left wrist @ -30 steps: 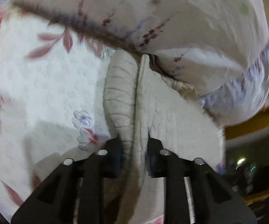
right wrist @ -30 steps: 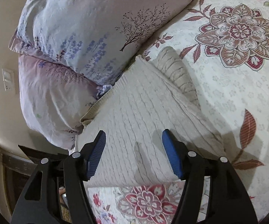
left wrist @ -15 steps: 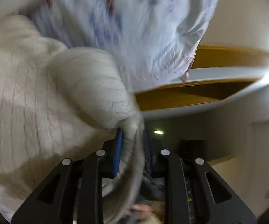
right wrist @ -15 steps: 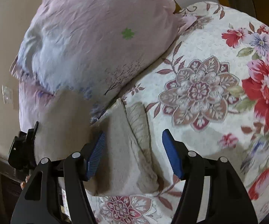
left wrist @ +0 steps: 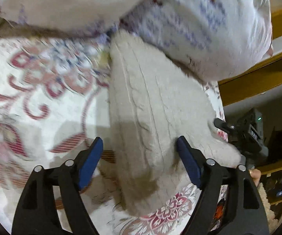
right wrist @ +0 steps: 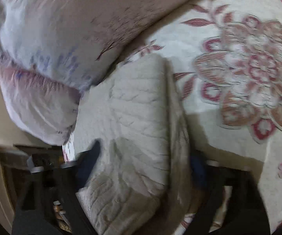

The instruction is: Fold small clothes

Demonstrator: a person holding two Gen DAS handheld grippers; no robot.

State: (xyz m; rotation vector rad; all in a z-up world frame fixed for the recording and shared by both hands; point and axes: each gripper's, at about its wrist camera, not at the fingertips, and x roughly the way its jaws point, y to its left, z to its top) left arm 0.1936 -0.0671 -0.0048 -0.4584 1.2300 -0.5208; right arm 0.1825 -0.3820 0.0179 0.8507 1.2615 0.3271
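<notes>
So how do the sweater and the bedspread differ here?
The sweater is plain cream cable knit; the bedspread is white with red flowers. The sweater lies folded into a thick bundle; the bedspread is spread flat beneath it. Both touch the pillows.

one folded cream knit garment (left wrist: pixel 156 105), two pillows (right wrist: pixel 49 39), one floral bedspread (left wrist: pixel 39 90), two grippers (left wrist: pixel 140 159).

Indoor light, moderate, warm. Both views motion-blurred, esp. floral bedspread (left wrist: pixel 43 90) and pillow (right wrist: pixel 49 39). Right claw (right wrist: pixel 142 168) smeared, dim. Hard-edged claw shadows across cream knit garment (left wrist: pixel 152 107). Fisheye bends edges; black vignette at corners. Room at right of left view dark.
</notes>
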